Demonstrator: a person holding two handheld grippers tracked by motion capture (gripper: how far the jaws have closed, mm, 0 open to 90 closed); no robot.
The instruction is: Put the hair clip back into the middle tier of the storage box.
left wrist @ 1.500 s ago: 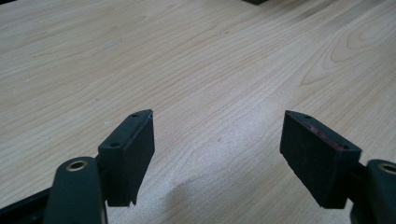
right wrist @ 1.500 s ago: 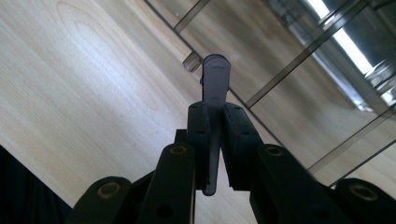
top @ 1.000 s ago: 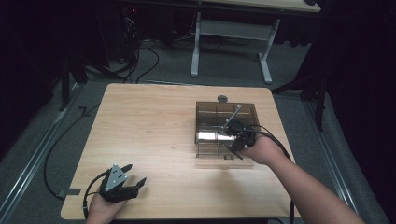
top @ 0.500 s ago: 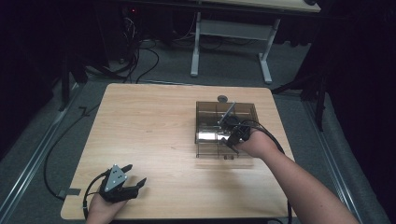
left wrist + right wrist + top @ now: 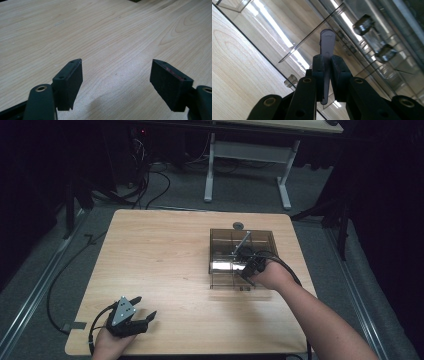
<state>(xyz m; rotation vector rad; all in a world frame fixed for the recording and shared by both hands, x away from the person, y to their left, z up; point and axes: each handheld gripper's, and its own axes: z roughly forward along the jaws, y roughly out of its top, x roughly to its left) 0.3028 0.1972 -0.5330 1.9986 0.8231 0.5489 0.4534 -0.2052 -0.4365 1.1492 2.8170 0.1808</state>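
Since the earlier frames, your right hand is sitting a little lower and closer to the near wall of the box, while your left hand is keeping its place at the near left corner.

You are working at the wooden table (image 5: pixel 165 255), which is carrying a clear brown box (image 5: pixel 220 240) with dividers on its right half. Inside the box a shiny metal cylinder (image 5: pixel 222 266) is lying on its side, and a thin metal rod (image 5: pixel 242 242) is leaning across the compartments behind it.

Your right gripper (image 5: pixel 250 266) is reaching into the front part of this box. In the right gripper view its jaws are clenched on a flat, thin, pale strip with a rounded tip (image 5: pixel 326 55); the strip is standing up between the pads and pointing toward a transparent divider. What this strip belongs to, I cannot tell.

Your left gripper (image 5: pixel 142 309) is resting on the table, well apart from the box. Its jaws are spread wide and are grasping nothing; between the pads (image 5: pixel 71 80) you are seeing bare wood.
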